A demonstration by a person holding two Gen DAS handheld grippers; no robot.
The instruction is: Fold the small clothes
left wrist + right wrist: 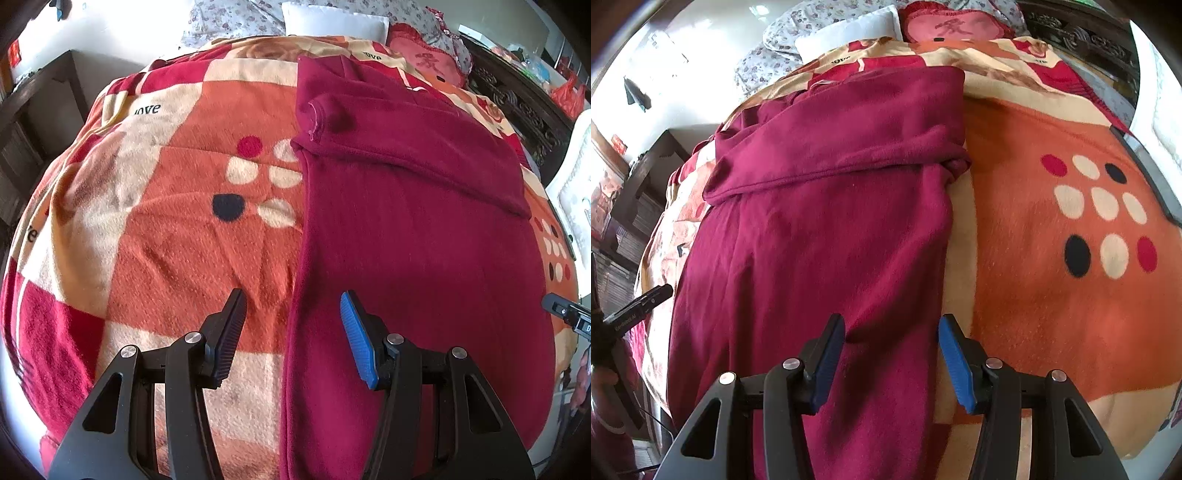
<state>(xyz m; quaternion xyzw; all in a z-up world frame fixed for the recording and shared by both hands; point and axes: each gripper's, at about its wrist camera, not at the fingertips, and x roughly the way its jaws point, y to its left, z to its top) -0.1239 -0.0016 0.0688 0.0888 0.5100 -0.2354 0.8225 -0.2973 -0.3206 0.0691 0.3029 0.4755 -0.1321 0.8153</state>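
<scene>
Maroon garment folded lengthwise, flat on blanket, sleeve across.

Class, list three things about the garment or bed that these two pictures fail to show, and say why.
1. Garment near hem: cut off by the bottom edge, both views.
2. What lies under its folded top: hidden by the fabric, right view.
3. Blanket wording: partly lost in folds at the left edge, left view.
Left tongs and right tongs hold nothing.
</scene>
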